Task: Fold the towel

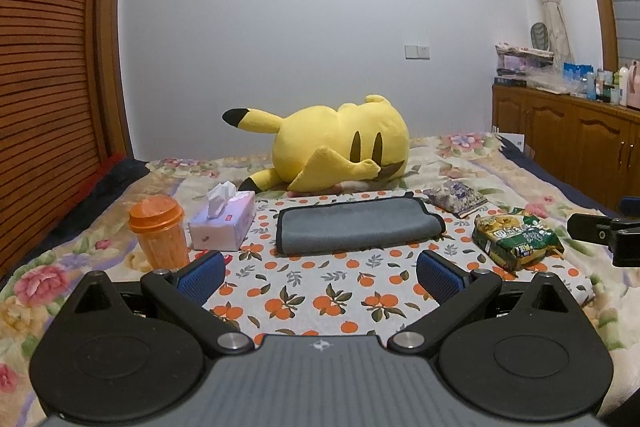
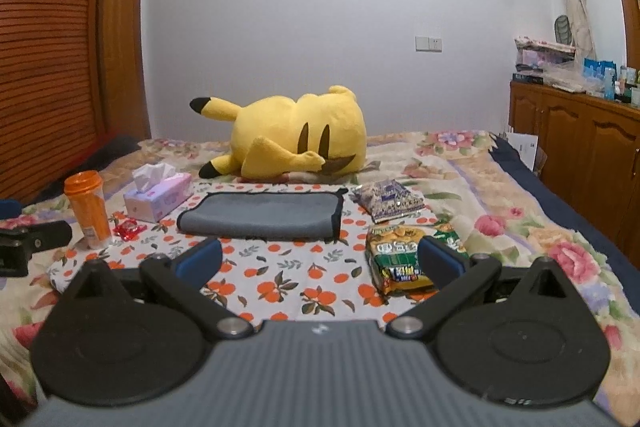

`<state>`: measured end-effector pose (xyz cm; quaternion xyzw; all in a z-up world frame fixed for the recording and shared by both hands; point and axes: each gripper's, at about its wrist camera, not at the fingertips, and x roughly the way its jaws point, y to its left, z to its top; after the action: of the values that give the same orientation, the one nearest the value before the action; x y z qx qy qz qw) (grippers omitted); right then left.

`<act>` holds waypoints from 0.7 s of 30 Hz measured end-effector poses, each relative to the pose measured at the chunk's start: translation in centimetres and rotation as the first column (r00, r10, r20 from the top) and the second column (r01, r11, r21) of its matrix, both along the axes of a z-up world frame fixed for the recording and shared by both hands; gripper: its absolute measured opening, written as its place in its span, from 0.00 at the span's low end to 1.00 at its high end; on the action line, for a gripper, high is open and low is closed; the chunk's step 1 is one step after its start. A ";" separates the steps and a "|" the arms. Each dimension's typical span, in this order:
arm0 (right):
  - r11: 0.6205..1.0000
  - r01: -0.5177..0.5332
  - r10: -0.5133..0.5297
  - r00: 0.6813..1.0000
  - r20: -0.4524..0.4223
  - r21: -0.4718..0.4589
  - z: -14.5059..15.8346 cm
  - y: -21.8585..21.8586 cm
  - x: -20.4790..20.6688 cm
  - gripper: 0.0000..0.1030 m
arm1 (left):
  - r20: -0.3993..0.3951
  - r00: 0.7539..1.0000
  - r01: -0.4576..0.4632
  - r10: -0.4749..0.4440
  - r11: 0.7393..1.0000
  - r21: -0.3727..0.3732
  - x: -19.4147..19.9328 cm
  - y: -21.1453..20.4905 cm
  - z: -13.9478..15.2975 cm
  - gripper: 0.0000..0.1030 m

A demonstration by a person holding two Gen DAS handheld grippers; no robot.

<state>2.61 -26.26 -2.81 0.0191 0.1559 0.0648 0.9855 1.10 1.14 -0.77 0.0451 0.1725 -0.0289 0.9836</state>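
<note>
On the bed [image 1: 520,167], the towel [image 1: 358,227] lies before the plush toy [image 1: 336,143], between the tissue box [image 1: 224,223] at left and the snack packet [image 1: 516,235] at right.

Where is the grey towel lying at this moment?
The grey towel lies folded on the orange-print cloth, centre of both wrist views, between the tissue box on its left and the snack packets on its right, before the yellow plush toy.

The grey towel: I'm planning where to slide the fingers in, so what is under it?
The grey towel lies already folded on the orange-print cloth, which is spread over the floral blanket. Whatever sits between its layers or directly beneath it is covered.
</note>
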 end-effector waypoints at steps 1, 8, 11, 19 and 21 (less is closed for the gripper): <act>1.000 0.001 -0.001 1.000 0.007 0.000 0.1 0.0 -0.1 1.00 | 0.005 1.000 0.000 0.000 1.000 -0.001 -0.1 0.0 0.0 1.00; 1.000 0.014 -0.014 1.000 0.012 0.008 0.1 -0.2 0.0 1.00 | 0.014 1.000 -0.008 0.008 1.000 -0.007 -0.1 0.1 0.1 1.00; 1.000 0.015 -0.015 1.000 0.010 0.010 0.0 -0.2 0.0 1.00 | 0.013 1.000 -0.009 0.009 1.000 -0.008 -0.1 0.2 0.1 1.00; 1.000 0.015 -0.015 1.000 0.009 0.008 0.0 -0.2 0.0 1.00 | 0.003 1.000 -0.016 0.016 1.000 -0.013 0.2 0.5 0.0 1.00; 1.000 0.015 -0.016 1.000 0.009 0.009 0.0 -0.2 0.0 1.00 | 0.001 1.000 -0.017 0.017 1.000 -0.014 0.2 0.5 -0.1 1.00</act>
<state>2.63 -26.48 -2.83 0.0243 0.1510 0.0579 0.9865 1.30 1.68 -0.83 0.0366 0.1721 -0.0217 0.9842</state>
